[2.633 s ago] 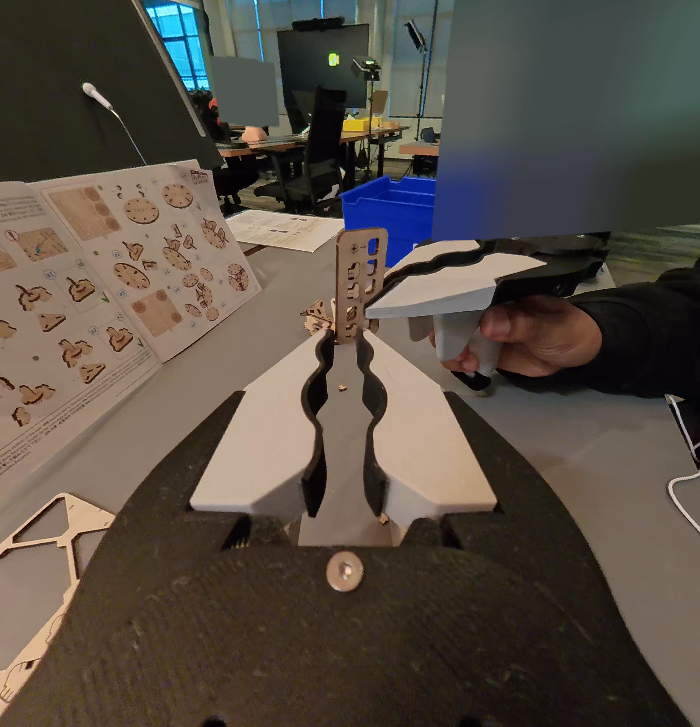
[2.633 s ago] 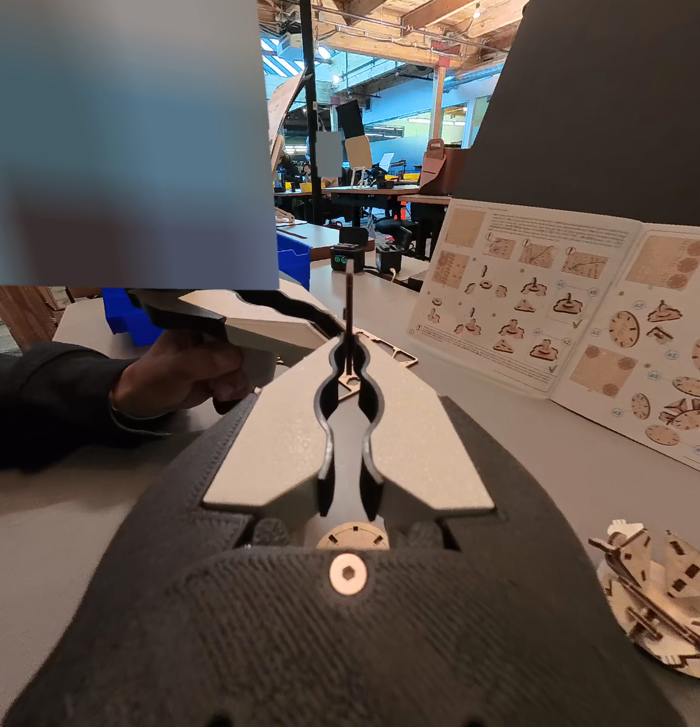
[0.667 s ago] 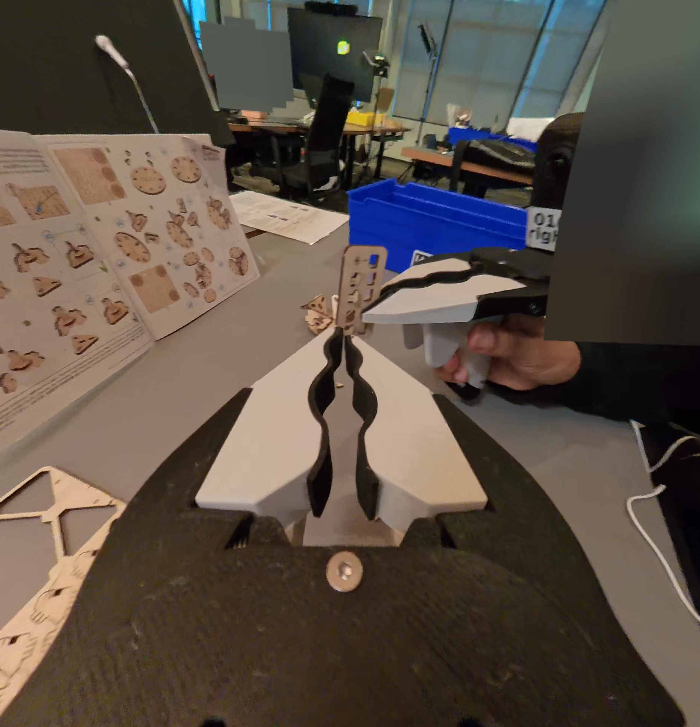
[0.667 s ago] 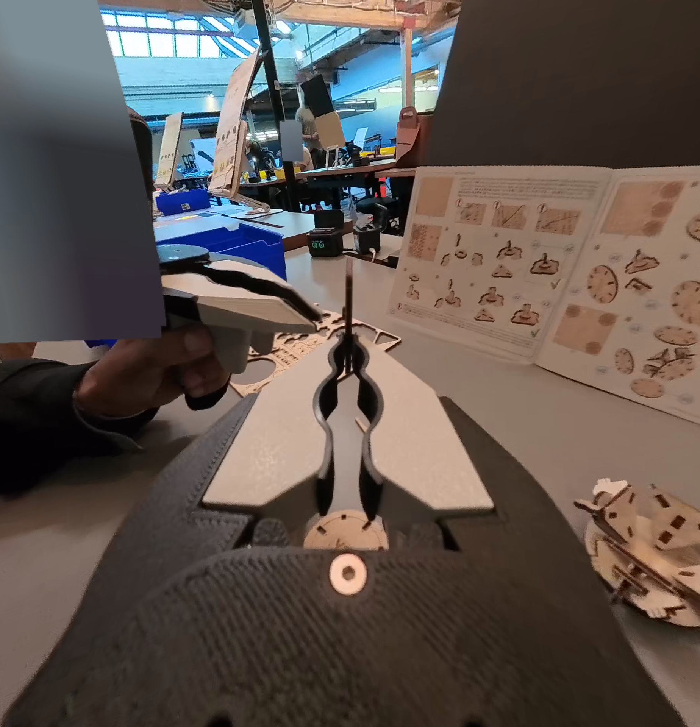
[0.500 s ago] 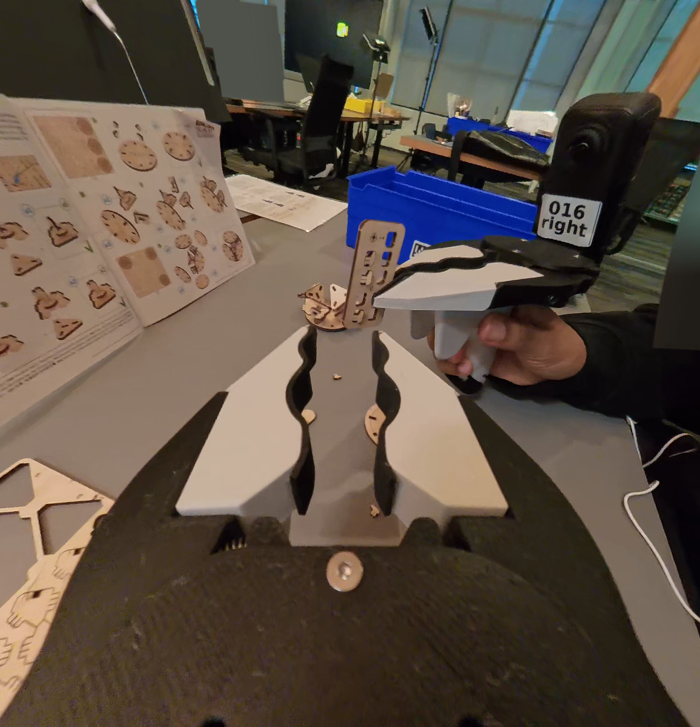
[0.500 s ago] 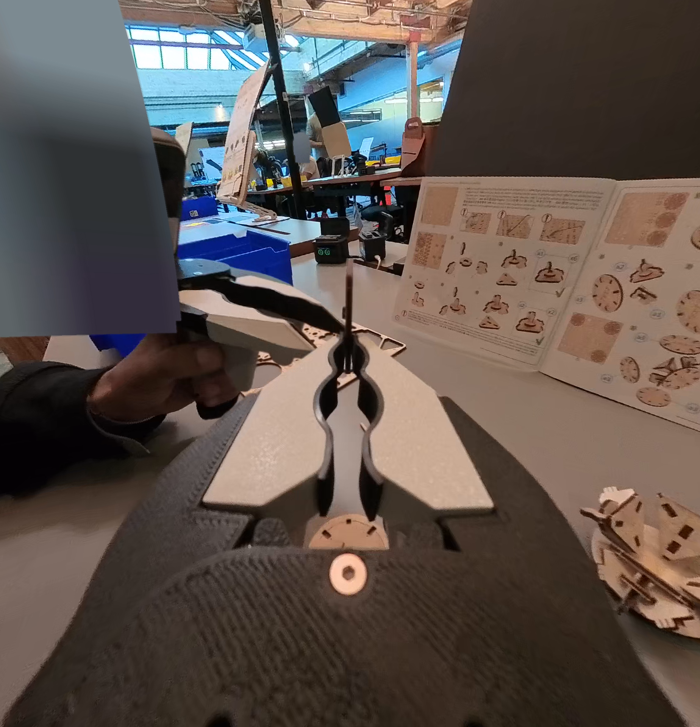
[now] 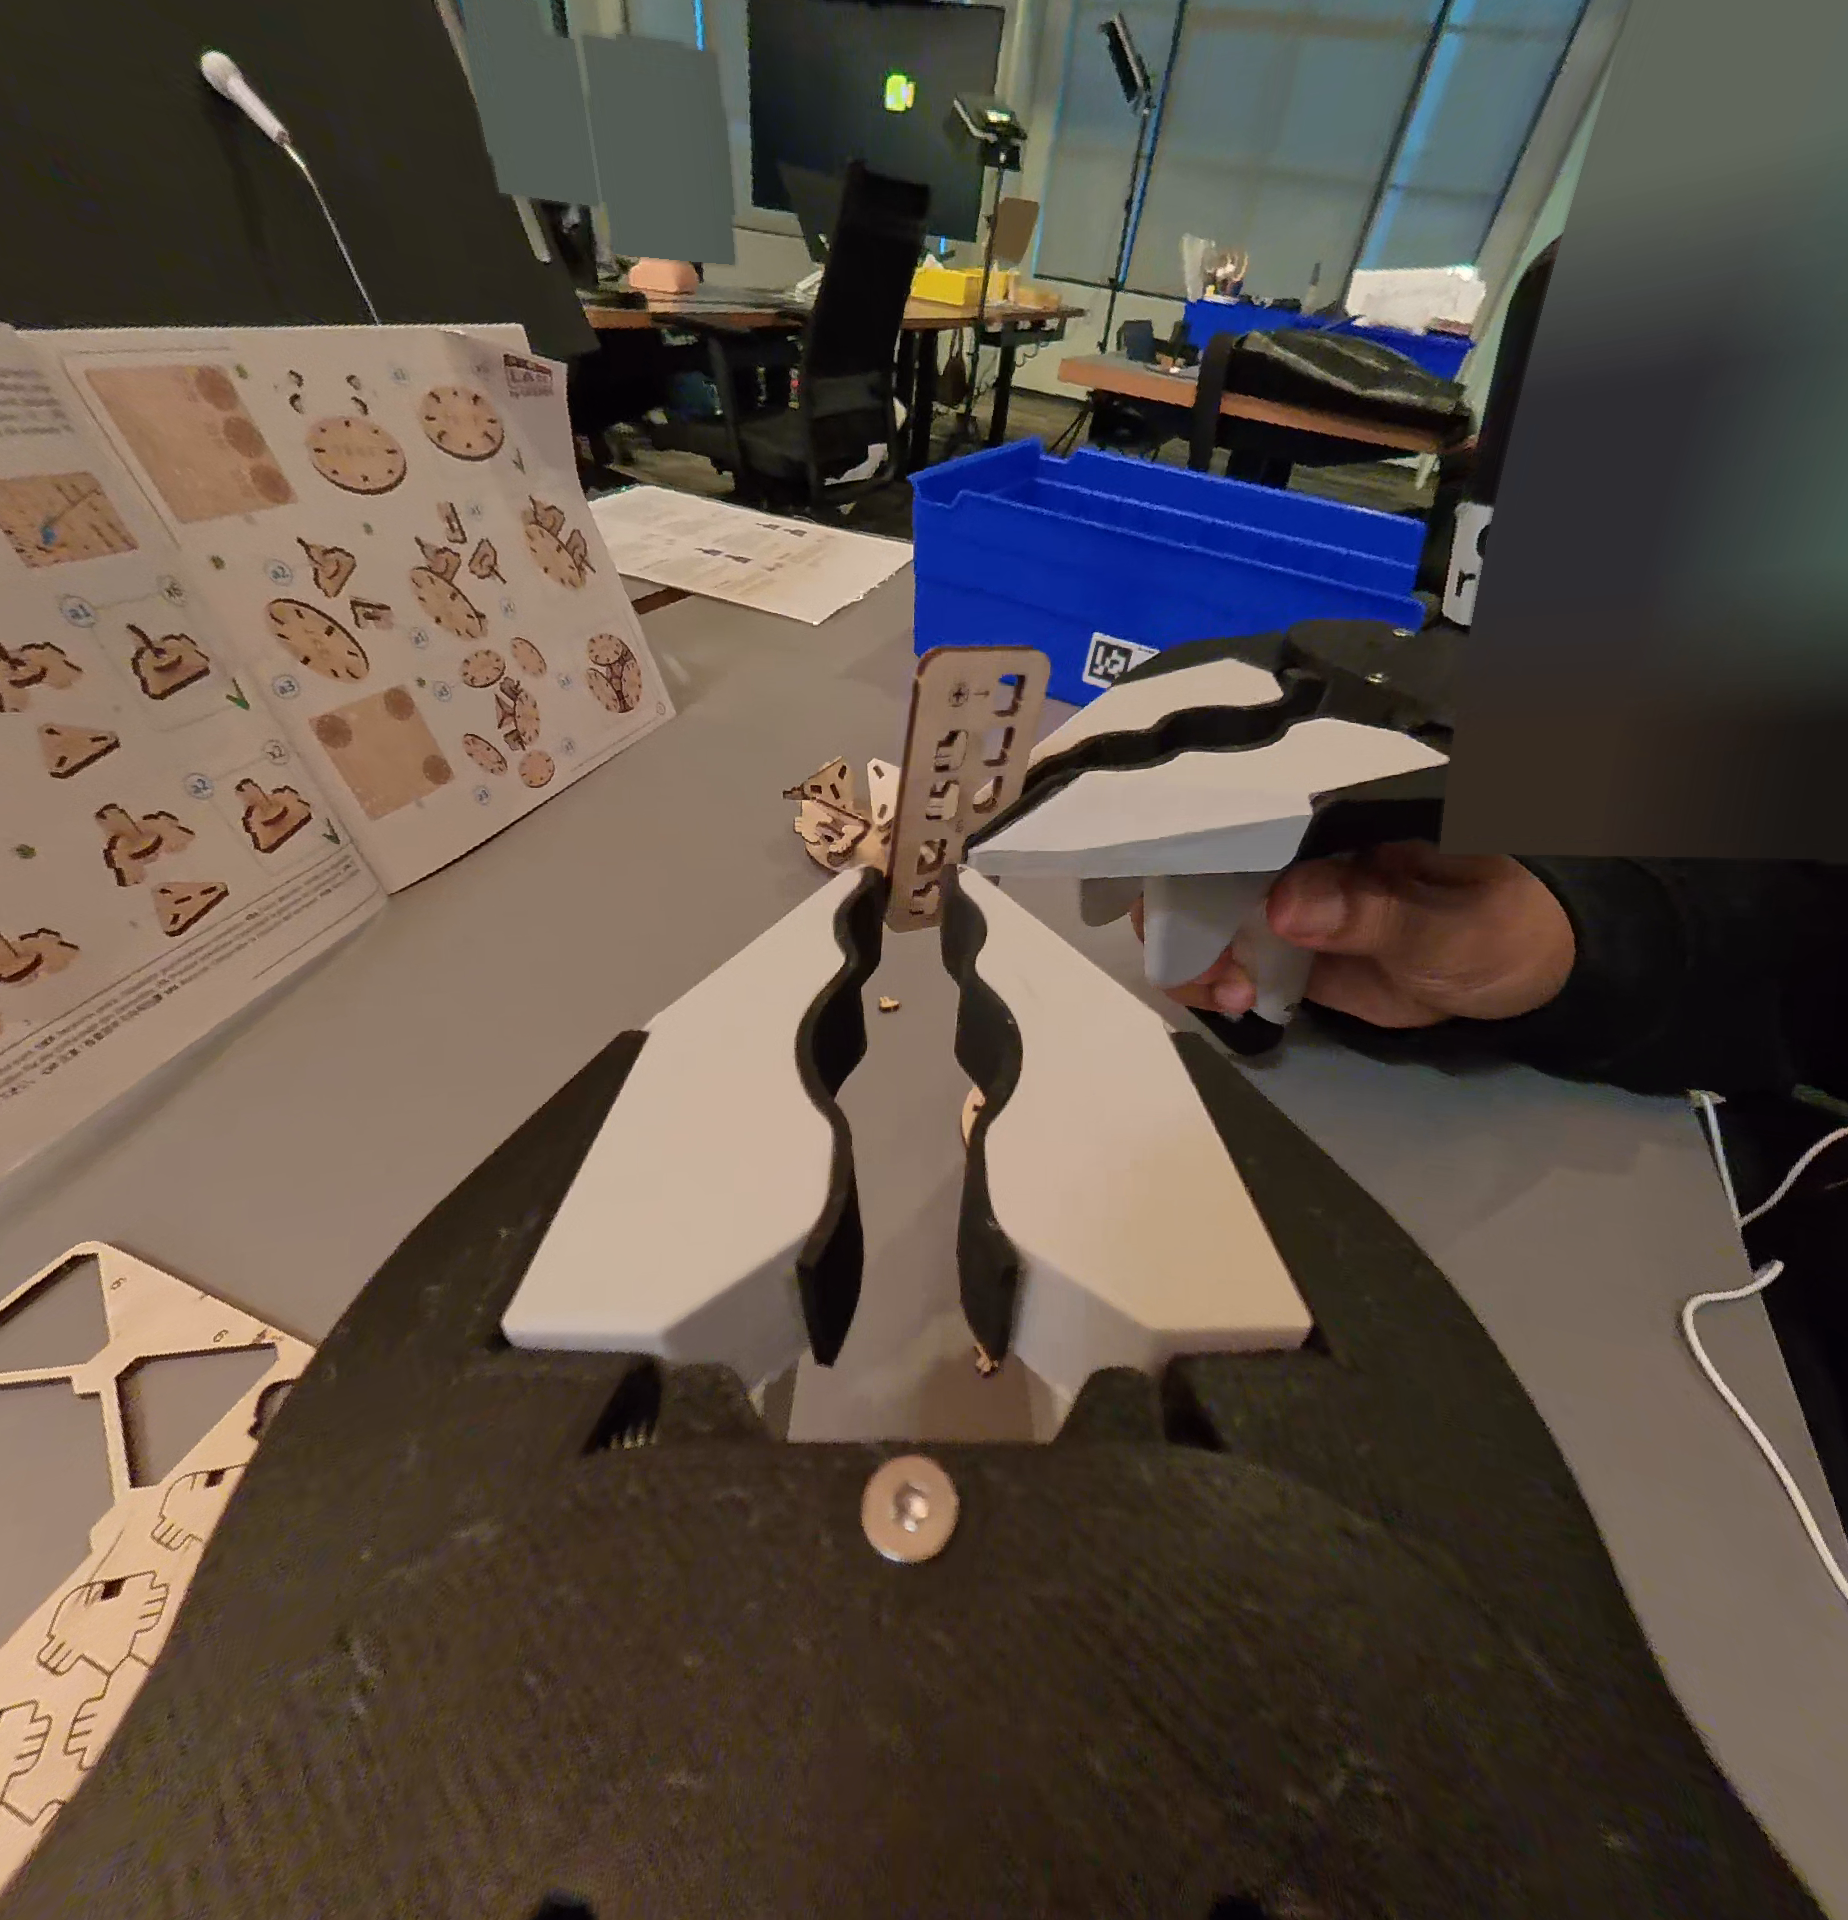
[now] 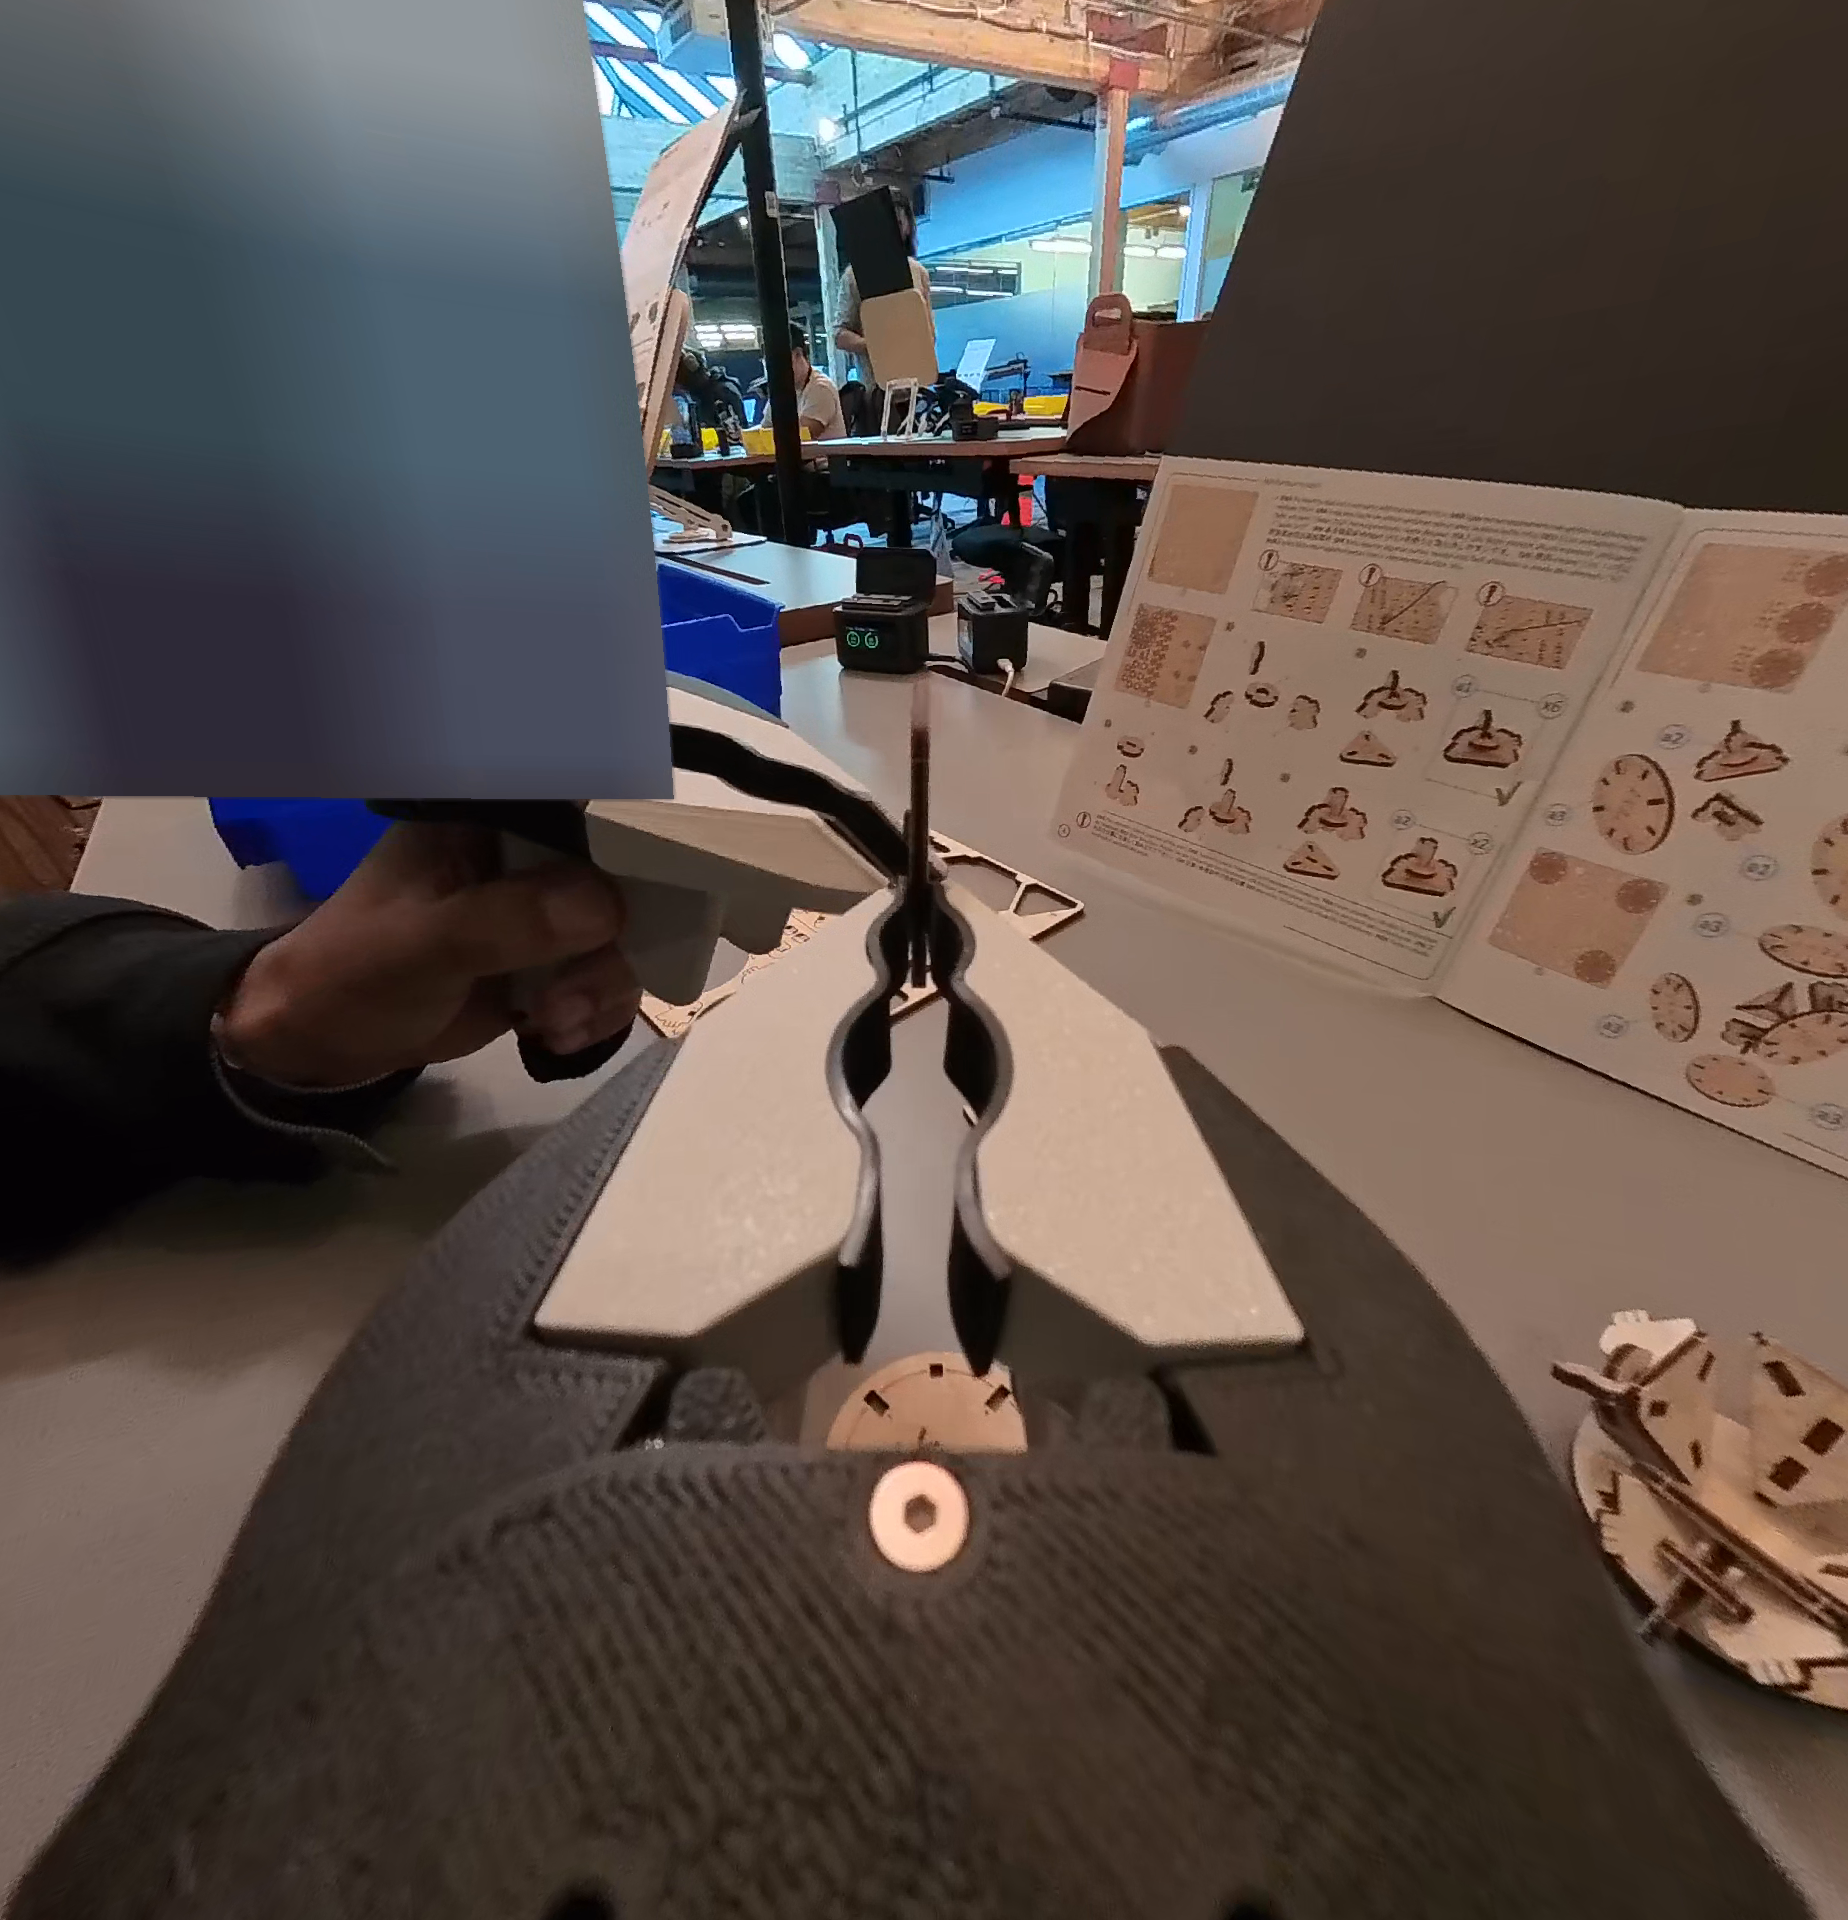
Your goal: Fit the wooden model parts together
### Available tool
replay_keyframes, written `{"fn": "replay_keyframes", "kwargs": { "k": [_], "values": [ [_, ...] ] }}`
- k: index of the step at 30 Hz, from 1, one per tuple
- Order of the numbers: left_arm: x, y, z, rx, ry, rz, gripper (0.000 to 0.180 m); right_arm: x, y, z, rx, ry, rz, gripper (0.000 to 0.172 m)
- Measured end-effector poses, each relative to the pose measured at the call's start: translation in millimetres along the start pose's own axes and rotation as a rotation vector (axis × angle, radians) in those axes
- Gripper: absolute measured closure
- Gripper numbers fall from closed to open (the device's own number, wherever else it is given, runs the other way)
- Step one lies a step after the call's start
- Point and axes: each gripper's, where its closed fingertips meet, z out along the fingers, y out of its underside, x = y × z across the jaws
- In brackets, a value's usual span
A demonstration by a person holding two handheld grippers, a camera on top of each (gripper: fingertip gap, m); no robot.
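The blue plastic bin (image 7: 1159, 551) (contents not visible) stands behind a thin, flat, slotted plywood strip (image 7: 967, 769) held upright above the grey table (image 7: 546, 997), both the left gripper (image 7: 912, 896) and the right gripper (image 8: 918, 914) clamped narrowly on it.

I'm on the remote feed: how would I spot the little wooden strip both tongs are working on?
Find the open instruction booklet propped on the grey table; just right of it the two tongs meet. Standing upright between their tips is the wooden strip: thin, tan, round-cornered, punched with small cutouts, unlike the flat cutout sheet lying nearby.
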Motion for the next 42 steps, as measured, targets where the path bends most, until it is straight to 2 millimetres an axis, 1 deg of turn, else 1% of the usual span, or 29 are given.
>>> {"fn": "replay_keyframes", "kwargs": {
  "k": [5,7,10,17,21,25,28,31,35,42],
  "values": [
    [-1.1,0.7,0.3,-0.002,-0.001,-0.020,0.169,0.0,-0.4,-0.2,0.003,0.006,0.000,0.171],
    [-0.8,2.0,1.6,-0.011,0.000,-0.026,0.171,1.2,0.8,0.1,-0.003,0.014,0.003,0.171],
    [-1.9,7.2,4.5,-0.043,-0.030,0.006,0.171,3.5,2.9,0.5,-0.006,0.019,0.017,0.171],
    [-0.5,3.4,2.2,-0.031,-0.018,-0.015,0.172,0.9,0.7,0.1,0.002,0.009,0.012,0.171],
    [-0.5,5.0,1.2,-0.060,-0.033,-0.016,0.172,0.2,1.9,0.8,-0.006,0.013,0.003,0.171],
    [-2.0,8.4,1.2,-0.071,-0.002,-0.107,0.171,0.2,5.0,2.4,-0.020,0.022,-0.007,0.171],
    [-2.4,8.6,0.3,-0.065,0.029,-0.174,0.172,-1.3,6.1,3.2,-0.029,0.036,-0.060,0.171],
    [-1.8,6.2,-1.5,-0.055,0.043,-0.190,0.172,-3.3,4.7,3.4,-0.027,0.047,-0.104,0.171],
    [-1.2,5.6,-1.7,-0.064,0.030,-0.153,0.173,-2.6,3.5,2.6,-0.018,0.021,-0.060,0.171],
    [0.5,4.1,-2.6,-0.066,0.051,-0.151,0.173,-3.0,1.5,1.6,-0.013,-0.009,-0.025,0.171]
  ]
}}
